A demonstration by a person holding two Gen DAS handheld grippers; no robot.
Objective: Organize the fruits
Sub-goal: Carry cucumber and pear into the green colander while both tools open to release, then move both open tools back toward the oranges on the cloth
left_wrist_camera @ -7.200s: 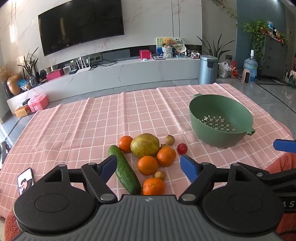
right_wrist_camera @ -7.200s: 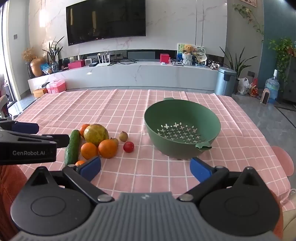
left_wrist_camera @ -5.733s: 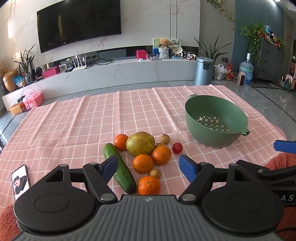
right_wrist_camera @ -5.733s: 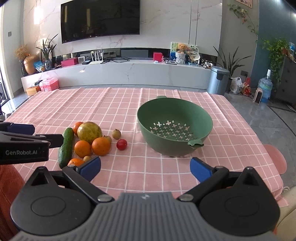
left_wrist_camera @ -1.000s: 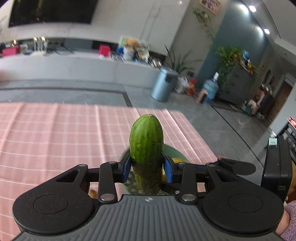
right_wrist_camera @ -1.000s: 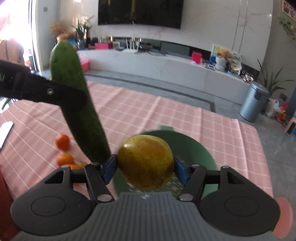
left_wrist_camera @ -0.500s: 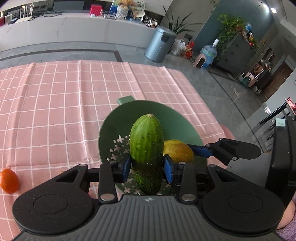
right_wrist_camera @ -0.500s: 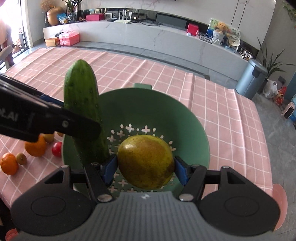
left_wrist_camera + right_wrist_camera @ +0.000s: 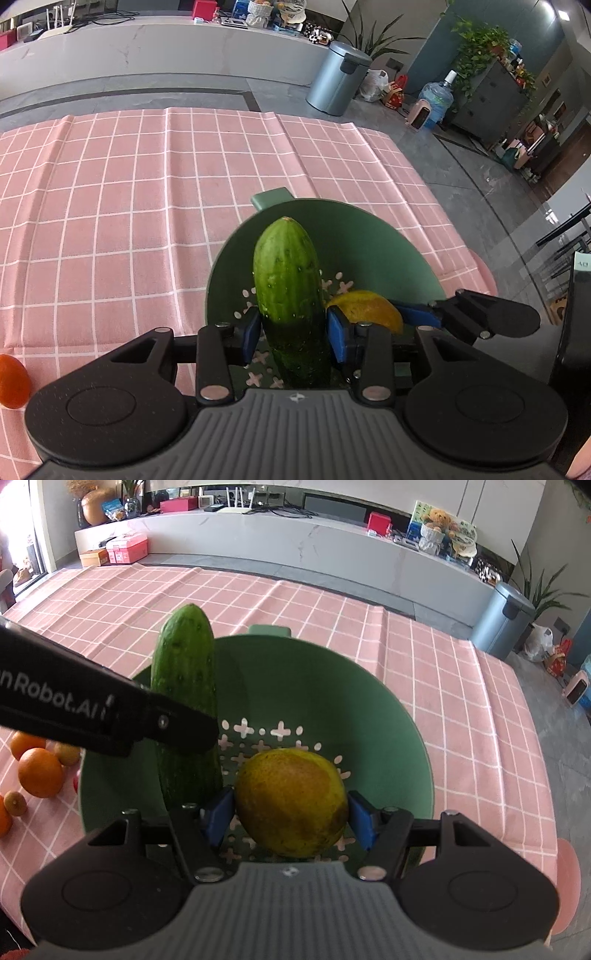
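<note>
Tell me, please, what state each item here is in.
Left hand-held gripper: jaws just opening, pads against the cucumber.
Cucumber: on end, lower part inside the colander.
Right hand-held gripper: shut on the yellow-green fruit.
Yellow-green fruit: held low inside the colander.
Colander: upright on the cloth.
Oranges: loose on the cloth.
</note>
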